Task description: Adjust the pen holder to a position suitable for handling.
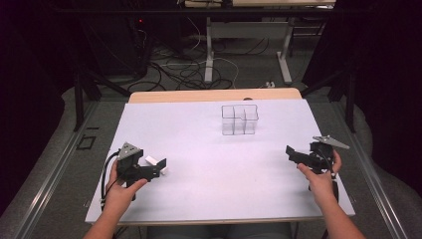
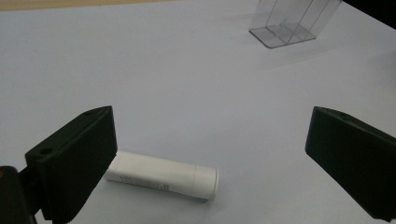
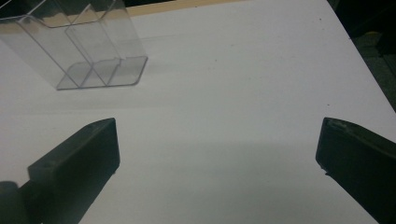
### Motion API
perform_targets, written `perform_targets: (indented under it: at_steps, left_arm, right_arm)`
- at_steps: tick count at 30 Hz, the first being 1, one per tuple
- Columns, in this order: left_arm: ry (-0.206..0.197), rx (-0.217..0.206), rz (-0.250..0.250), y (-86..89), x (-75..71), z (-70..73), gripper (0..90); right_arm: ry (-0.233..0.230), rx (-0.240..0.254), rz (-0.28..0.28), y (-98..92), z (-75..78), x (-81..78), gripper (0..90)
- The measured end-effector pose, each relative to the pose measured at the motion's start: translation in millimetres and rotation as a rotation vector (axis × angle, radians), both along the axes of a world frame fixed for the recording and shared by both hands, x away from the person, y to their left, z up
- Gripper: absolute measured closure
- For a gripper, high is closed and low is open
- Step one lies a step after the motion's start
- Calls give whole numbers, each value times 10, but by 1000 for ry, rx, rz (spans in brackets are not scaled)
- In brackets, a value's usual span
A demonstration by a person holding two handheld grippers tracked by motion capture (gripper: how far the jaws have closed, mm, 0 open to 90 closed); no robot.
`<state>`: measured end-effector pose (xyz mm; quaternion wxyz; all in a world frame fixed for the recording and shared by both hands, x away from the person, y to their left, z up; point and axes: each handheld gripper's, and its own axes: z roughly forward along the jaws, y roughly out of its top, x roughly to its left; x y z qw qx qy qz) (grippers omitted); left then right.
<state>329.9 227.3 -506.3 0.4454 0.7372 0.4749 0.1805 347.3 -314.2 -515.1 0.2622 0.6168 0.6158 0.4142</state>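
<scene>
— From the high view, what do you see?
— A white-topped bench (image 1: 214,164) with a wooden far edge. The left gripper (image 1: 160,167) sits low at the near left, its fingers spread wide around a small white cylindrical tube (image 1: 155,163) lying flat. The right gripper (image 1: 290,152) is at the near right, well apart from it. A clear plastic organiser with upright compartments (image 1: 240,119) stands toward the far middle.
— And the left gripper view?
— It shows what the high one can't: the tube (image 2: 163,176) is matte white, with a seam marking off a cap at one end and faint print along its side. It lies crosswise, touching or just beside the left-hand finger (image 2: 74,163), well clear of the other one.
— The right gripper view?
— Fingers (image 3: 77,168) wide apart over bare bench, holding nothing. The organiser (image 3: 79,46) stands beyond them.
</scene>
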Motion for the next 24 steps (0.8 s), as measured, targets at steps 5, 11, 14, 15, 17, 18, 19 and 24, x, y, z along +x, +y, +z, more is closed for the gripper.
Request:
perform_targets:
  at_steps: [5, 11, 14, 15, 17, 18, 19, 24]
  left_arm:
    - [9, -17, -1, 4, -1, -3, 21]
    - [1, -9, 13, -24, 12, -26, 2]
    - [1, -14, 18, -30, 9, -25, 2]
    - [2, -22, 21, -31, 8, -28, 2]
    - [6, -30, 28, -29, 8, -30, 2]
    - [1, -27, 24, -25, -2, -25, 3]
    - [1, -27, 24, -25, -2, -25, 2]
    - [-16, -51, 18, -5, -34, 11, 2]
  right_arm:
    - [-19, -60, 37, 118, 61, -26, 0]
    - [-34, -65, 109, 294, 149, 7, 3]
    - [-30, -65, 128, 348, 179, 30, 45]
    - [-25, -74, 136, 399, 203, 60, 83]
    - [-21, -70, 136, 427, 212, 77, 94]
    - [-20, -82, 146, 463, 233, 122, 141]
    - [-13, -83, 146, 488, 252, 139, 155]
    - [-10, -110, 177, 596, 385, 281, 172]
